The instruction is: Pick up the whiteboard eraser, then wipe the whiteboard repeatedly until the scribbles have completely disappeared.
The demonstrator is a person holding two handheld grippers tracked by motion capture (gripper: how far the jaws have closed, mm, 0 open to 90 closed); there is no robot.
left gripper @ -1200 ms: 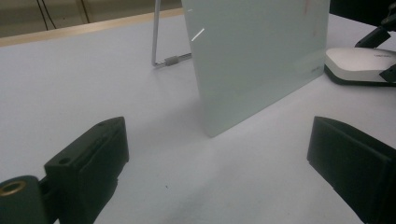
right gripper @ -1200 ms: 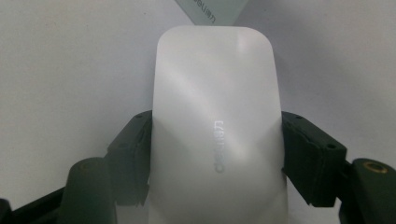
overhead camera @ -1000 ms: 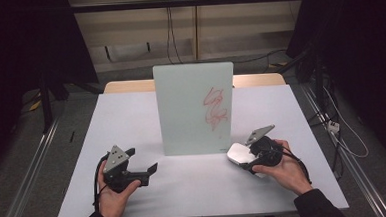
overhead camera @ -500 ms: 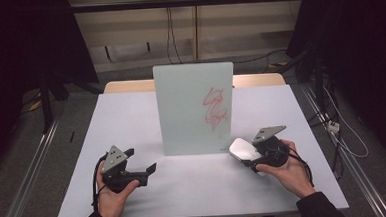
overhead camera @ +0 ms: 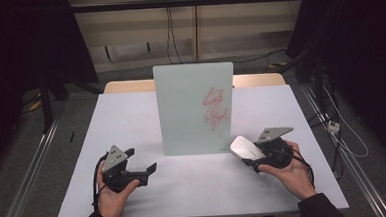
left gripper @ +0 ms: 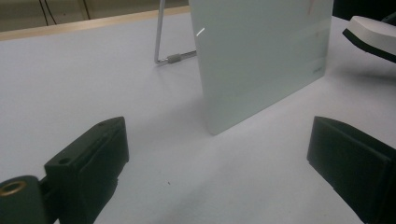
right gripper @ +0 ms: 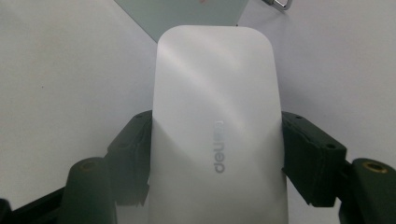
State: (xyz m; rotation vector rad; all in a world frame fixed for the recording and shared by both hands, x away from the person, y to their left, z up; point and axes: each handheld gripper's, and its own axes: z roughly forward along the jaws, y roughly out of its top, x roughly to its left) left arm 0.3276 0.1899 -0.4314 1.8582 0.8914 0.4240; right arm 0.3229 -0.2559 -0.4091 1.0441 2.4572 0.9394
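A pale glass whiteboard [overhead camera: 193, 108] stands upright at the table's middle, with a red scribble [overhead camera: 215, 107] on its right half. My right gripper [overhead camera: 251, 153] hovers at the board's lower right corner, shut on a white eraser [overhead camera: 244, 147]. In the right gripper view the eraser [right gripper: 215, 93] sits between the black fingers [right gripper: 310, 149], its front end pointing at the board's bottom edge [right gripper: 187, 14]. My left gripper [overhead camera: 140, 160] rests low at the front left, open with nothing between its fingers. In the left gripper view it faces the board's near corner [left gripper: 261, 56].
The white table [overhead camera: 131, 116] has bare surface on both sides of the board. A wire stand [left gripper: 161, 51] props the board from behind. Metal rails [overhead camera: 29, 177] run along the floor on both sides, with cables [overhead camera: 342, 135] at the right.
My right gripper has shifted slightly to the right with the eraser in it. The left gripper has stayed put.
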